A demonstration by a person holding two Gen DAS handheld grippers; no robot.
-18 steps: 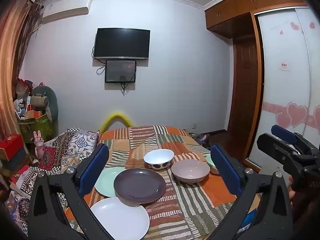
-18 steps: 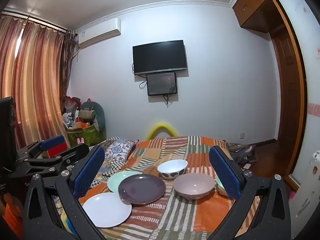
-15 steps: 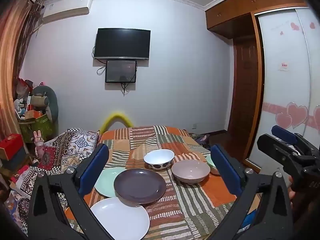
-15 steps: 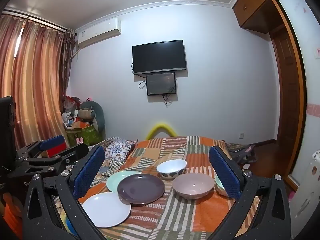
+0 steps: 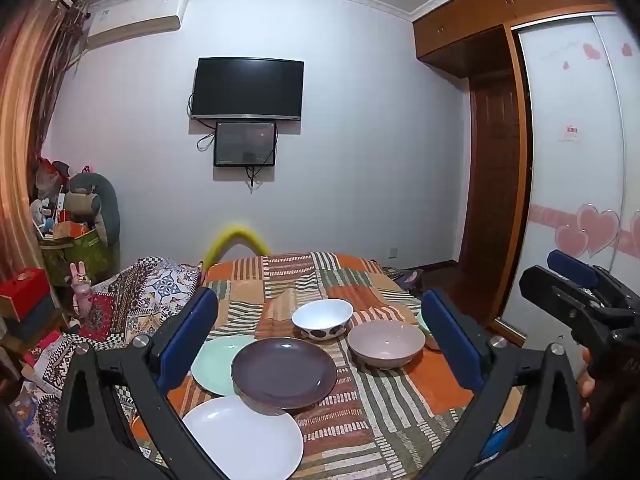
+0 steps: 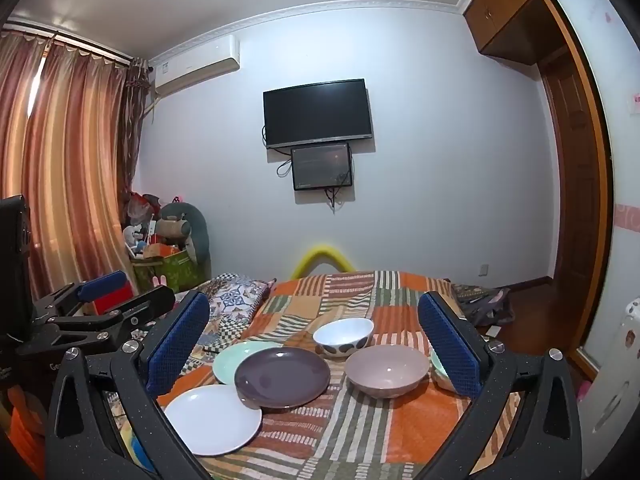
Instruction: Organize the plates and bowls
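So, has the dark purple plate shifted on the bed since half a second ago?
No. The dark purple plate still overlaps the mint plate and the white plate the same way, same spot on the striped bedspread.

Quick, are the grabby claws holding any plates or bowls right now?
Left gripper: open wide, holding nothing, above the dishes.
Right gripper: open wide, holding nothing too.

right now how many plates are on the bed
3: a white plate nearest, a dark purple plate overlapping its far edge, and a mint green plate partly under the purple one. None seem hidden.
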